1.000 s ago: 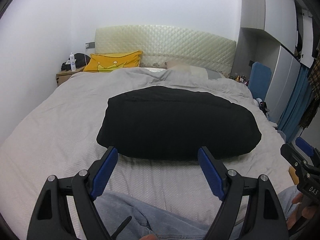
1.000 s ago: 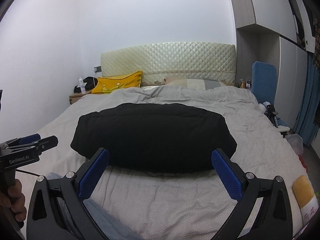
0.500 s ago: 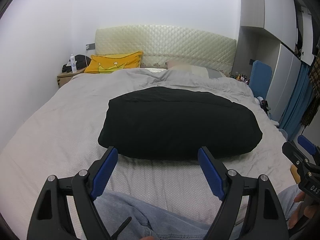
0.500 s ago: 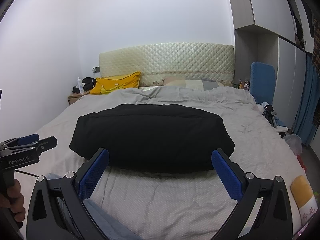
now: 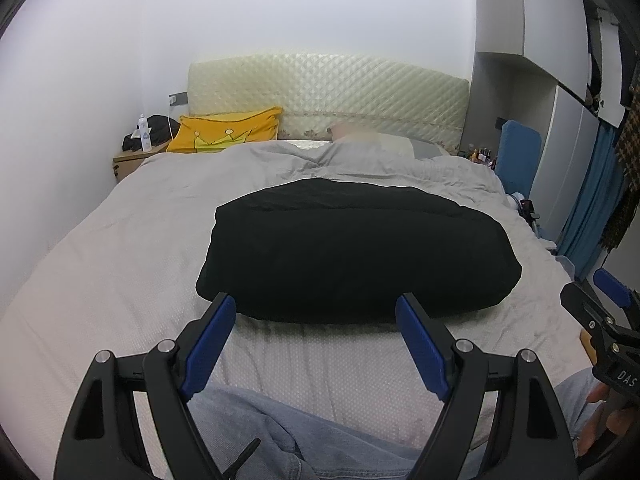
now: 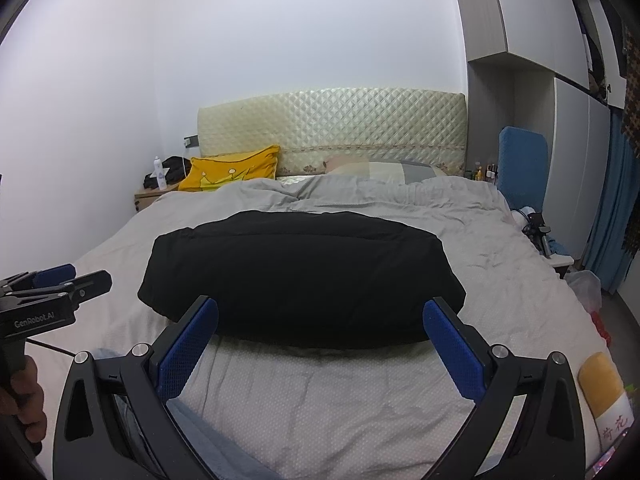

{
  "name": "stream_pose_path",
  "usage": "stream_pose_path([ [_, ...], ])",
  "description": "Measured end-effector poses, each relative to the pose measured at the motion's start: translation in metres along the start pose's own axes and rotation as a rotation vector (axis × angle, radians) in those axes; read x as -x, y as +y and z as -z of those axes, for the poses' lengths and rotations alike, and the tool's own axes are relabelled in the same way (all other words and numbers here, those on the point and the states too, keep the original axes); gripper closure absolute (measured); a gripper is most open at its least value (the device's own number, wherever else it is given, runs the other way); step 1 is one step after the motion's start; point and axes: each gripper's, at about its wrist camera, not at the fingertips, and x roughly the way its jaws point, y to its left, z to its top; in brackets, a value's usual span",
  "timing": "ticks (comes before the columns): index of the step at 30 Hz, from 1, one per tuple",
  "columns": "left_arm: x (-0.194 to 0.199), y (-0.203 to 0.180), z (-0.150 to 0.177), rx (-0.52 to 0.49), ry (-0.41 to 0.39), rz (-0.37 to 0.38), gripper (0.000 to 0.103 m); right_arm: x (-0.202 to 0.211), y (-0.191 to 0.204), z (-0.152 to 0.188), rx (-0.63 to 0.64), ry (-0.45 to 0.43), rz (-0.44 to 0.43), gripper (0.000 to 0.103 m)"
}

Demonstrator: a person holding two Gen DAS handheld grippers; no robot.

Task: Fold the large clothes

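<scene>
A bulky black garment, folded into a thick oblong bundle, lies across the middle of the grey bed. In the left wrist view my left gripper hovers open just short of the bundle's near edge, nothing between its blue pads. The right gripper stands open the same way in its own view, empty, a little before the bundle. Each gripper also appears at the edge of the other's view, held by a hand.
A yellow pillow and a patterned pillow lean at the quilted headboard. A nightstand with a bottle is at the far left. Blue chair, wardrobe and curtain line the right side. Denim-clad legs are at the bed's foot.
</scene>
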Motion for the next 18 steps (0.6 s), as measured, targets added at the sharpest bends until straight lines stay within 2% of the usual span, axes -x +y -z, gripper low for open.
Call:
stream_pose_path([
  [18,0.0021,-0.0029,-0.0038,-0.006,0.002,-0.004,0.020,0.0043,-0.0012,-0.0035,0.004,-0.010,0.009,0.000],
])
